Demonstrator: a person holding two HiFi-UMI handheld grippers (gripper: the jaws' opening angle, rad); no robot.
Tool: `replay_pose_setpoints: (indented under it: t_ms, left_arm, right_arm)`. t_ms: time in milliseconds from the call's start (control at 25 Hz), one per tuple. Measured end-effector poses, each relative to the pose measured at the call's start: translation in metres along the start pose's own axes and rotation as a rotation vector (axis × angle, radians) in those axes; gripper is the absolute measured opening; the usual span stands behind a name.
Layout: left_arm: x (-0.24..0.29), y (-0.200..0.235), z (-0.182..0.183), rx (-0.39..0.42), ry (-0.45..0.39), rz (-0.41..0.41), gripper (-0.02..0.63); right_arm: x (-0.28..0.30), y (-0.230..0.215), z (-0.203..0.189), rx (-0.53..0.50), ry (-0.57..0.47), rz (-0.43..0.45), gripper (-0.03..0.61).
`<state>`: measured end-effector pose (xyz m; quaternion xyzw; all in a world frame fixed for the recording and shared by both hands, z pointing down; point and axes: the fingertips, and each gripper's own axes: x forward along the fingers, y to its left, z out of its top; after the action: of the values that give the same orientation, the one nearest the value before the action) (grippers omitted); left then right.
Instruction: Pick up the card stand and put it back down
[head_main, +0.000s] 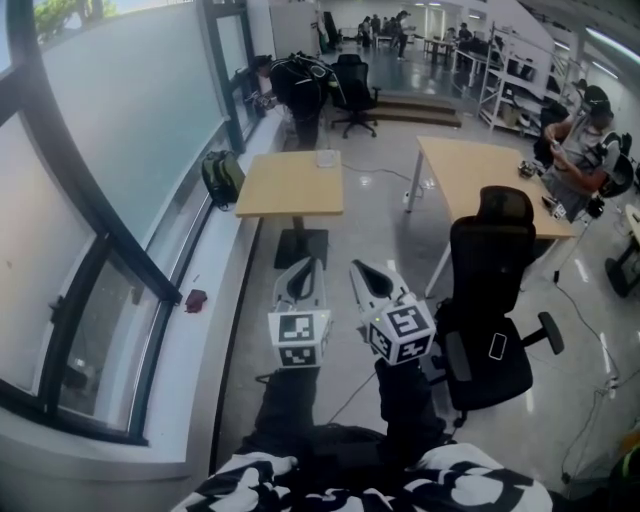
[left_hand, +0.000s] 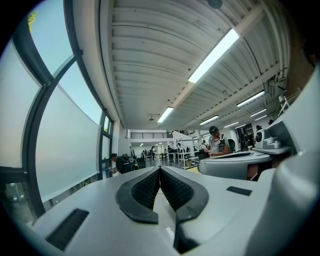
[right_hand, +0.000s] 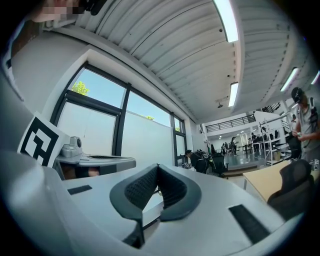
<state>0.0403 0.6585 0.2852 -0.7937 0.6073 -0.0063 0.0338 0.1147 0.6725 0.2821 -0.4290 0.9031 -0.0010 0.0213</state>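
Card stand in no view, so its bearing from either gripper cannot be judged; left gripper (head_main: 301, 279) and right gripper (head_main: 370, 282) both closed, empty, level, side by side above floor (head_main: 250, 330).

Hands hidden behind marker cubes of my left tool (head_main: 304, 264) and right tool (head_main: 360, 270). My patterned top (head_main: 250, 482) cut by bottom edge. White thing (head_main: 327, 158) on near table (head_main: 285, 195) too small to tell. Chair (head_main: 490, 300) hides part of far table (head_main: 480, 165). People (head_main: 400, 22) at room's far end too small to make out.
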Motion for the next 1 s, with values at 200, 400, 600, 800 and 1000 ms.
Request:
replay_pose_setpoints:
  t_ms: [200, 400, 600, 800, 1000]
  left_arm:
    - [0.002, -0.026, -0.017, 0.036, 0.037, -0.047, 0.005]
    - [0.027, -0.024, -0.024, 0.01, 0.047, -0.058, 0.005]
    - [0.07, -0.005, -0.039, -0.037, 0.047, -0.077, 0.005]
    - [0.121, 0.056, -0.035, -0.059, 0.029, -0.065, 0.005]
    - [0.161, 0.114, -0.035, -0.06, 0.015, -0.044, 0.005]
  right_arm:
    - [-0.002, -0.007, -0.017, 0.043, 0.013, 0.0, 0.003]
    - [0.016, -0.012, -0.025, 0.032, 0.04, 0.025, 0.003]
    - [0.055, -0.041, -0.032, 0.007, 0.071, -0.016, 0.003]
    - [0.124, -0.048, -0.027, -0.013, 0.067, -0.01, 0.003]
    - [0.187, -0.045, -0.032, -0.03, 0.072, 0.015, 0.003]
